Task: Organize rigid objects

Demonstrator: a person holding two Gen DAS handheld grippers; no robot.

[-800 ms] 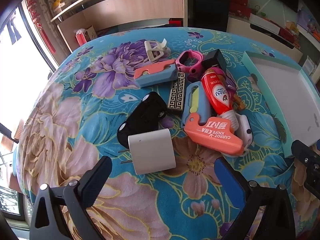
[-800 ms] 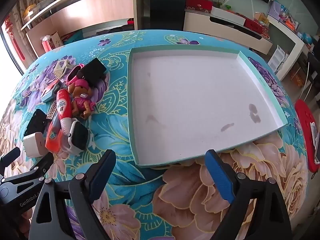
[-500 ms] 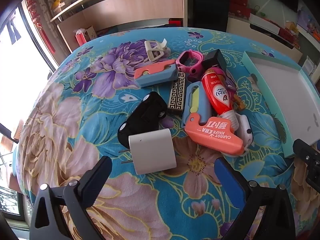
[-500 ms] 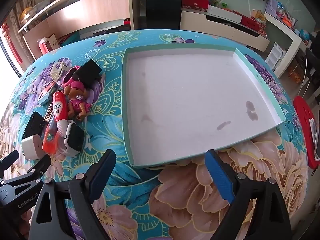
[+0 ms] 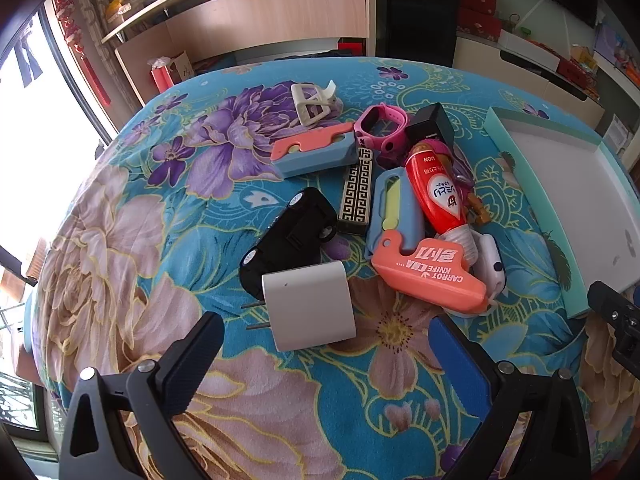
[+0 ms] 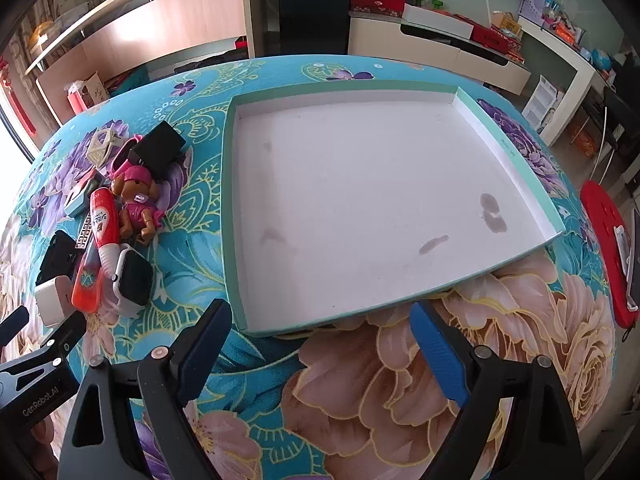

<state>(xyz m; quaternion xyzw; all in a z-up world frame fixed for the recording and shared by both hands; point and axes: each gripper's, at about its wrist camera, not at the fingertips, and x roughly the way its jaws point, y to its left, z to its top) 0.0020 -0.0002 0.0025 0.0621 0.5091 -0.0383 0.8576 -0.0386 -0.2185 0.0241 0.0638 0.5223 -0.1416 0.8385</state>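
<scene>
A heap of small items lies on the floral cloth: a white charger [image 5: 308, 305], a black toy car [image 5: 290, 236], an orange carrot knife [image 5: 430, 274], a red tube [image 5: 438, 190], a pink watch [image 5: 382, 126] and a blue-and-coral case [image 5: 314, 151]. My left gripper [image 5: 326, 360] hangs open just in front of the charger, holding nothing. To the right lies a wide shallow tray [image 6: 234, 216] with a teal rim and a white floor. My right gripper [image 6: 320, 344] stands open over the tray's near edge, empty. A pink toy dog [image 6: 138, 200] and a smartwatch [image 6: 134, 280] lie left of the tray.
The round table's edge drops away close behind the heap and on the left. A long wooden bench [image 5: 256, 20] and a black cabinet [image 5: 420, 12] stand beyond. A red stool [image 6: 604, 248] sits to the right of the table. The left gripper's body [image 6: 36, 376] shows at the lower left.
In the right wrist view the tray and the heap have slid a little leftward. The left wrist view is nearly the same.
</scene>
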